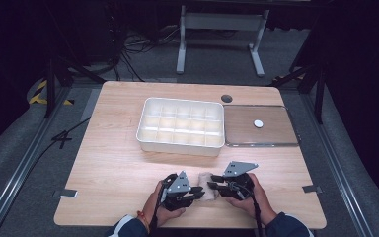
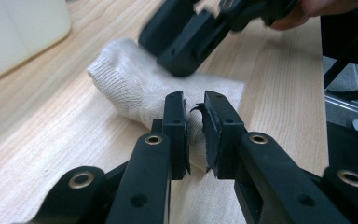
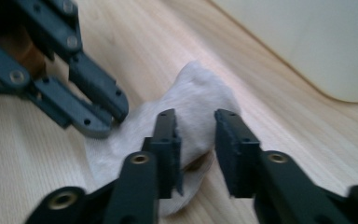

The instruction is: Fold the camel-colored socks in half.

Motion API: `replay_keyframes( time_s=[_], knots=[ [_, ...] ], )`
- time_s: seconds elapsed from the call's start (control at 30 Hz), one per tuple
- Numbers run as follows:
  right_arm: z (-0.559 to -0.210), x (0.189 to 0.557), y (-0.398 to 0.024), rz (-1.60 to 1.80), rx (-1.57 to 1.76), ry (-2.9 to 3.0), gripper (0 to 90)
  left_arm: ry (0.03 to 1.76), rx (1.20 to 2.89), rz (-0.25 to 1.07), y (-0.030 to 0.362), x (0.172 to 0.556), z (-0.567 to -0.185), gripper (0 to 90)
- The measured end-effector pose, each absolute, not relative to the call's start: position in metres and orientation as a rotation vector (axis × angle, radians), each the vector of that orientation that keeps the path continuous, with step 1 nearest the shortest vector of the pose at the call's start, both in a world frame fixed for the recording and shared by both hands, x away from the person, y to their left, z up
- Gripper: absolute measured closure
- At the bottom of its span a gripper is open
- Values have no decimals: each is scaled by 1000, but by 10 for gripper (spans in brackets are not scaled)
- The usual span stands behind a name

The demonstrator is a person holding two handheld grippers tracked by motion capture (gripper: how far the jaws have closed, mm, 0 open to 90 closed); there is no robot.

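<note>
Starting at the left of the high view, the person's left hand comes in from the bottom edge holding the left gripper, which points right toward a small off-white sock lying on the wooden table near its front edge. In the left gripper view the jaws are nearly closed with just a thin slit between the pads, and an edge of the sock's fabric looks pinched in there, so I'd call it clamped on the sock, though the pads hide the actual contact point so it's a bit hard to be sure. The sock sits right between the two tools, folded or bunched up, with its rounded end pointing toward the tray. Moving right, the right gripper comes in from the other side in the right hand, tips at the sock too. In the right gripper view its jaws stand apart with a clear gap; one pad is against the fabric and the other is off it, so it's loose, not squeezing anything. Farther back on the table, well apart from the sock, there's a white compartment tray with lots of small cells, and just to its right, touching or nearly so, a flat clear lid with a small white disc on it.
</note>
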State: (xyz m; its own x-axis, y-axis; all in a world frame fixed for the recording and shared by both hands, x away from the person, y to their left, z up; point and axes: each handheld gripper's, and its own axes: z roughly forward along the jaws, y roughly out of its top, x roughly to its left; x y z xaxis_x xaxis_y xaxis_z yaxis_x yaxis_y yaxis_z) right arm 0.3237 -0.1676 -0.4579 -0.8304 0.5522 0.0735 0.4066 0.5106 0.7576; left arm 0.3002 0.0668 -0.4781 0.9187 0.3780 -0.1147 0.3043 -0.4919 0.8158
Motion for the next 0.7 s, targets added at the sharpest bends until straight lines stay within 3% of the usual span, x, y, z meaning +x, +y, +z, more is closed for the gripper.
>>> replay_keyframes(
  time_s=[0.43,0.6,0.63,0.7],
  knots=[
    [-464,333,-172,1226,954,2655,428,482,2147,109,64,299,-479,772],
    [-470,339,-176,1231,1027,2708,397,468,2198,147,71,300,-474,609],
    [-471,339,-177,1237,1050,2719,396,483,2223,185,75,299,-470,609],
    [-473,342,-179,1271,1062,2747,439,487,2241,175,84,301,-462,513]
  ],
)
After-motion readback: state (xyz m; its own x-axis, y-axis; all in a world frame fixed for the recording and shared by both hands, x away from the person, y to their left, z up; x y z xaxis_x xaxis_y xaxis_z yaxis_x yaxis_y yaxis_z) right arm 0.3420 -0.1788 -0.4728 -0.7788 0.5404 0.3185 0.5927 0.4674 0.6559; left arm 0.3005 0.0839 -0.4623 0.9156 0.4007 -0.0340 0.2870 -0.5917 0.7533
